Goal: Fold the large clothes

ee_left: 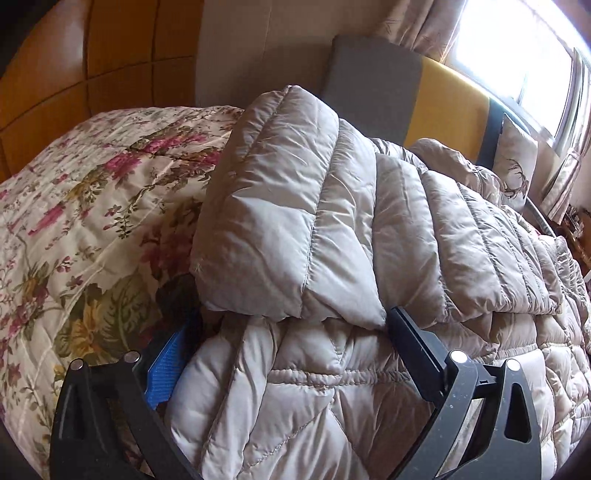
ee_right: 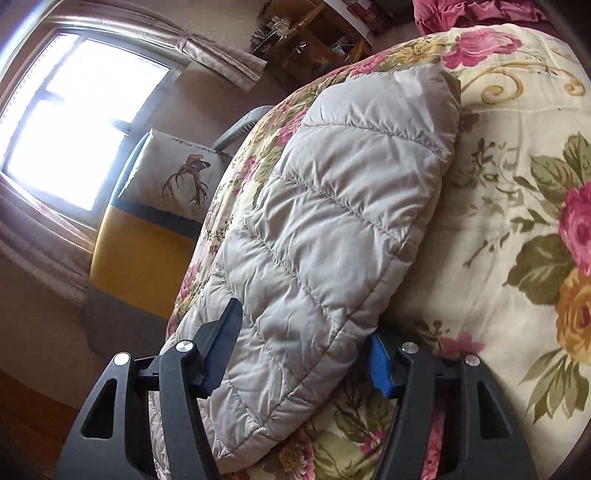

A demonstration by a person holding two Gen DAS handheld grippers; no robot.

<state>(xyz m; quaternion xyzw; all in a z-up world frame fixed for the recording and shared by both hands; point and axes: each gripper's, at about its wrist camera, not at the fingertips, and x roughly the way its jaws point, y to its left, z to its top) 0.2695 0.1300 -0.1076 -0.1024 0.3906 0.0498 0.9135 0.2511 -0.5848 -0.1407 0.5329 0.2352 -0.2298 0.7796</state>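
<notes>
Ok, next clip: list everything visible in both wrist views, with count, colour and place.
jacket: one, beige quilted, lying partly folded on the quilt
quilt: one, cream with pink and yellow flowers, covering the bed
cushion: one, pale with a deer print, at the headboard by the window
headboard: one, grey and yellow panels, behind the jacket
window: one, bright, on the far wall
curtains: pale pink, tied back beside the window
shelf: one, wooden, cluttered, past the bed
left gripper: one, black with blue pads, jaws wide around a thick jacket fold
right gripper: one, black with blue pads, jaws either side of a jacket edge
</notes>
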